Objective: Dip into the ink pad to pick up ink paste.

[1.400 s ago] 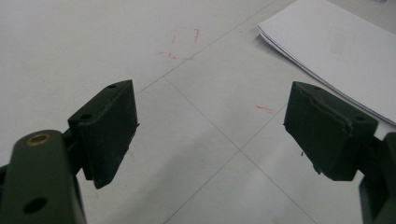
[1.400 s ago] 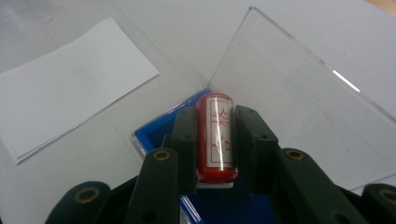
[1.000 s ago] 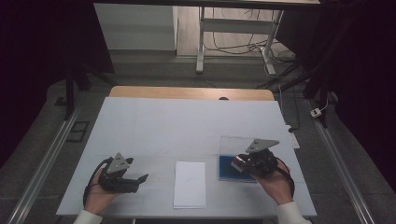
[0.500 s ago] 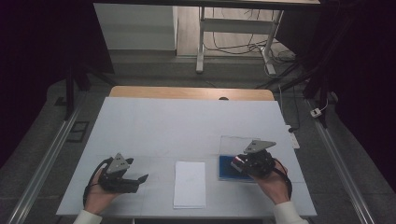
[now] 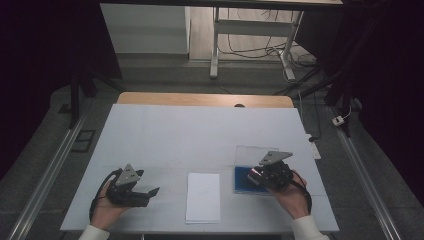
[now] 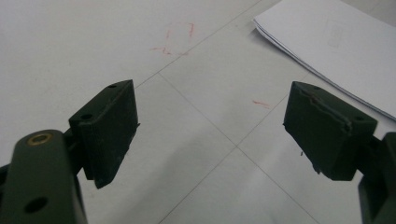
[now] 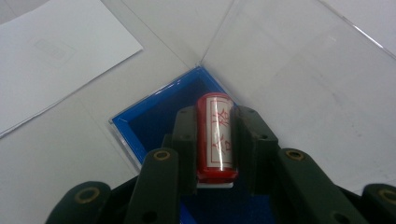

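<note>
From the high view, the right gripper (image 5: 256, 176) sits over the blue box (image 5: 244, 181) with its clear lid (image 5: 250, 152) folded back, near the right front of the table (image 5: 200, 135). The left gripper (image 5: 150, 192) rests on the table to the left of the sheet of paper (image 5: 203, 197), which lies between the two hands. The work in hand looks like stamping that sheet, so the stamp should cross over to it in a low arc, clear of the lid.

In the left gripper view, the jaws stand wide apart with nothing between them, above the bare table, and the paper (image 6: 336, 51) lies just beyond, to the upper right. This gripper would do well to press a corner of the sheet so it does not slide.

In the right gripper view, the right gripper (image 7: 212, 140) is clamped on the red stamp (image 7: 215, 137), which lies lengthways between the pads above the blue box (image 7: 159, 116). The grip looks centred and firm; I judge it best to keep the stamp square in the jaws, bring its printing end flat to the paper (image 7: 60, 60), and press straight down without rocking.
</note>
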### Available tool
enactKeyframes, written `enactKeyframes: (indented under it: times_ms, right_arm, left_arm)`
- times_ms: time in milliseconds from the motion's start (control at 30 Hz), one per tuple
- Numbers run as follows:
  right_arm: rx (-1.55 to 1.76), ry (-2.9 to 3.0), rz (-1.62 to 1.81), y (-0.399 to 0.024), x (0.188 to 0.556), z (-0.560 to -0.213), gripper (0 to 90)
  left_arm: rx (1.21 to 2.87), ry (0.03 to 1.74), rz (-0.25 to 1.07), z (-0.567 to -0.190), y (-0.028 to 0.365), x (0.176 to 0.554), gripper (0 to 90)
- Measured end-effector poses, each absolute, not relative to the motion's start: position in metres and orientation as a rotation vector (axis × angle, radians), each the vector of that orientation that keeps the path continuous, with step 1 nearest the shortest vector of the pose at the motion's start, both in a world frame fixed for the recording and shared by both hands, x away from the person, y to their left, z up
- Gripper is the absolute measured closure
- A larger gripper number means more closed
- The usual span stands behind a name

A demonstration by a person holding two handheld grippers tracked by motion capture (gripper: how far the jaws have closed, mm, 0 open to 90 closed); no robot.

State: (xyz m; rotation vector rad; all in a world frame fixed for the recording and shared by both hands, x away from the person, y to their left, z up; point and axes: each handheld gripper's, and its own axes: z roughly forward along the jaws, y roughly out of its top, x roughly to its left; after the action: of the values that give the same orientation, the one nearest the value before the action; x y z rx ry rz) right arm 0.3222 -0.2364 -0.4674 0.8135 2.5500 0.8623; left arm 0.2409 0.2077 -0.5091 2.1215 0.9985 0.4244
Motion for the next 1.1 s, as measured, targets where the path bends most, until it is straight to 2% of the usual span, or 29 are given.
enactKeyframes:
  times_ms: [1100]
  right_arm:
    - [0.848,2.61,0.686,-0.225,0.328,-0.468,71.4]
  left_arm:
    - [2.161,0.99,0.393,-0.511,0.203,0.243,17.9]
